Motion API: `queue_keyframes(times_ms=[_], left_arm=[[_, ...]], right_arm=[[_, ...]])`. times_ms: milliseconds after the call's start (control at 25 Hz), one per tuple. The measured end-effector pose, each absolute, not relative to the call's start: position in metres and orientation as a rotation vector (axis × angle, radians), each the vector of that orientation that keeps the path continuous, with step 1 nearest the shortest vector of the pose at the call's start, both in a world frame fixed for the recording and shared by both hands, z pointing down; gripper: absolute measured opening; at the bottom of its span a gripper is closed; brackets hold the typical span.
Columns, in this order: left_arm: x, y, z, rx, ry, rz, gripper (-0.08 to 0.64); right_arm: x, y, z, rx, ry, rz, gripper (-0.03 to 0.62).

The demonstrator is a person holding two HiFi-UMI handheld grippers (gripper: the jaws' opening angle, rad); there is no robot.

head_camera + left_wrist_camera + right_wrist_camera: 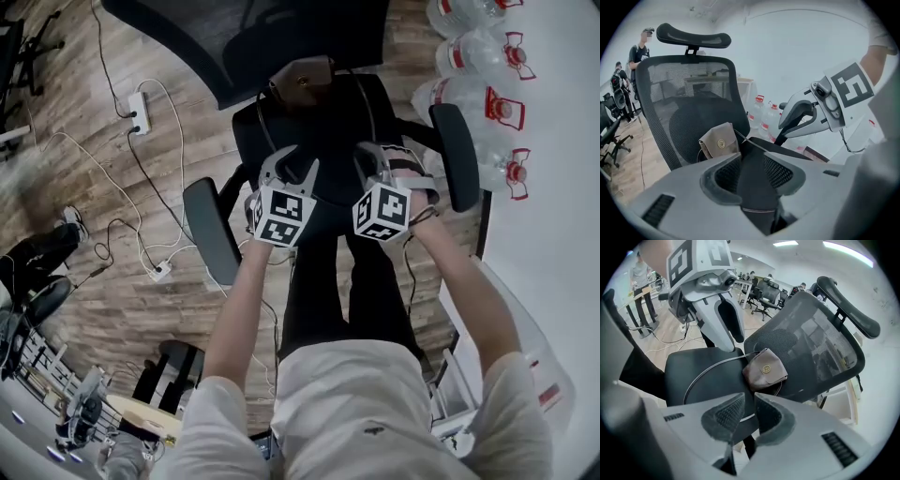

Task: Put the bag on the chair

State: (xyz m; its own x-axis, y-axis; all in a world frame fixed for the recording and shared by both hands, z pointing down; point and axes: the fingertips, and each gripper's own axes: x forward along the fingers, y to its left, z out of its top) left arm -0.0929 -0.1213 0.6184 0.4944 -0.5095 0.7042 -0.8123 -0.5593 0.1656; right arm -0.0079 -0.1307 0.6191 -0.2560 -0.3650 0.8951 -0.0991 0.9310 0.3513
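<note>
A small brown flap bag [302, 80] [719, 140] [764, 369] rests at the back of the black office chair's seat [323, 127] [693, 371], against the mesh backrest [689, 93]. Its thin strap [701, 371] lies in a loop across the seat. My left gripper [289, 169] [751, 161] hovers over the seat's front, jaws wide open and empty. My right gripper [380, 157] [750, 399] hangs beside it, jaws narrowly apart. The strap runs over the seat below them, ungripped.
The chair's armrests [211, 230] [455, 155] flank both grippers. Large water bottles [478, 56] stand by a white table [562, 206] at the right. Power strips and cables [141, 112] lie on the wooden floor at the left. People and other chairs are farther back.
</note>
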Motion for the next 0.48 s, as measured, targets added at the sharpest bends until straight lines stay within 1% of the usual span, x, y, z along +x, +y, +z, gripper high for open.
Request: queue_keyframes(times_ms=[480], left_arm=[[-0.059,-0.077,0.576,2.191,-1.146,0.745,0.144]], right_arm=[[0.004,-0.097,0.574,0.344,-1.914,-0.275,0.048]])
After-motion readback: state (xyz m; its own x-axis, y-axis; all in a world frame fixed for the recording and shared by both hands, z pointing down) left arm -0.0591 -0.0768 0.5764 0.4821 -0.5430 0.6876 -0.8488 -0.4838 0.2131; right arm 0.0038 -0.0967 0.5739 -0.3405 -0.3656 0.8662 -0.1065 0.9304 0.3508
